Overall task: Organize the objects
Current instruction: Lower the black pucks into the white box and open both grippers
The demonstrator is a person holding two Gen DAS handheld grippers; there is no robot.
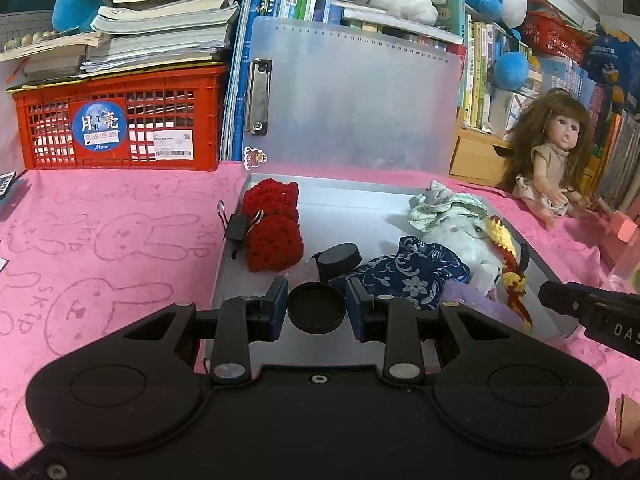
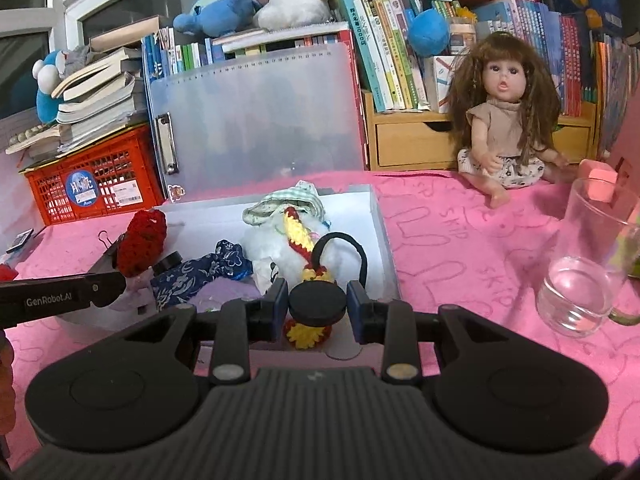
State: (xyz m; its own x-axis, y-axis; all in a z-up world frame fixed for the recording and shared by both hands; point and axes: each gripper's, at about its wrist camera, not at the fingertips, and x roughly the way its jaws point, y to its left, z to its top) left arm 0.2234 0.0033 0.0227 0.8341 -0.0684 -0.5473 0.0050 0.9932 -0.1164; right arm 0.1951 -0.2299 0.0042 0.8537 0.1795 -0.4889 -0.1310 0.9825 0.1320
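Left gripper (image 1: 317, 309) clamps a black cap (image 1: 317, 308); right gripper (image 2: 317, 306) clamps a black disc (image 2: 317, 303), both over the box's (image 1: 544, 264) near edge. Risk: thin round rims slipping out, rolling onto the pink cloth (image 1: 120, 248).

- The left gripper (image 1: 317, 308) sits at lower centre, its blue pads closed on a round black cap (image 1: 316, 309).
- Beyond it lies an open grey case (image 1: 344, 208) on the pink cloth (image 1: 112, 240), its clear lid (image 1: 360, 96) standing upright.
- Inside lie red crochet pieces (image 1: 272, 226), a binder clip (image 1: 237, 227), a second black cap (image 1: 339, 259) and blue patterned fabric (image 1: 412, 276).
- A doll (image 1: 554, 160) sits at right.
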